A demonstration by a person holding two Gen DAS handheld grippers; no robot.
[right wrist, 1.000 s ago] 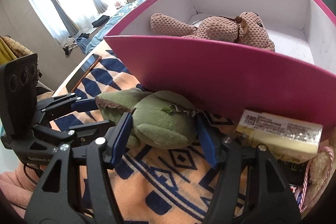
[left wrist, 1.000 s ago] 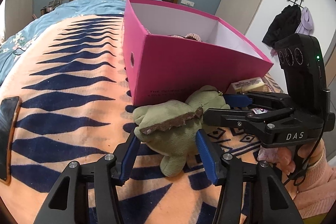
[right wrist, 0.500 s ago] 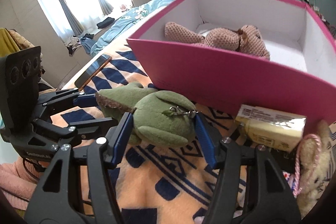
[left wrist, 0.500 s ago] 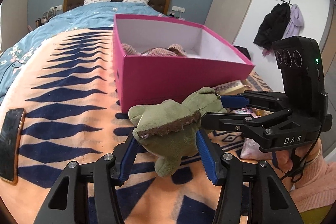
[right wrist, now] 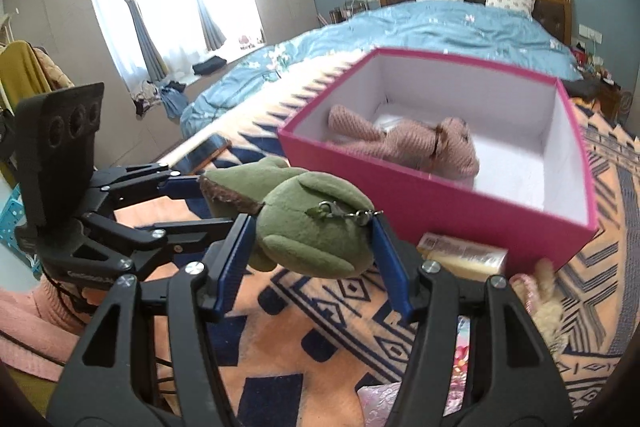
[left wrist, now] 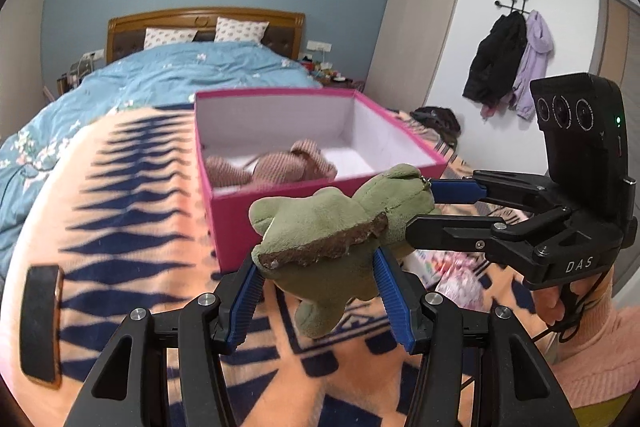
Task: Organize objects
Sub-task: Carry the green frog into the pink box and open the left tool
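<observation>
A green plush toy (left wrist: 332, 235) hangs in the air above the orange-and-navy blanket, just in front of the pink box (left wrist: 280, 223). My left gripper (left wrist: 320, 279) is shut on its lower body, blue pads pressing both sides. My right gripper (left wrist: 424, 211) comes in from the right and is shut on the toy's upper part. In the right wrist view the green plush toy (right wrist: 316, 231) sits between the right gripper (right wrist: 312, 251) pads, with the left gripper (right wrist: 208, 203) holding its far end. The pink box (right wrist: 400, 195) is open and holds a brown plush toy (right wrist: 420, 143).
A phone (left wrist: 40, 315) lies on the blanket at the left. A yellowish packet (right wrist: 460, 251) and a cream plush with a pink loop (right wrist: 544, 303) lie against the box's near right corner. Pink printed packs (left wrist: 452, 263) lie by them. A person's hand in a pink sleeve (left wrist: 600, 355) holds the right gripper.
Both grippers have risen together with the green plush toy, which has left the blanket. The box's inside and the brown toy now show more fully from above.
</observation>
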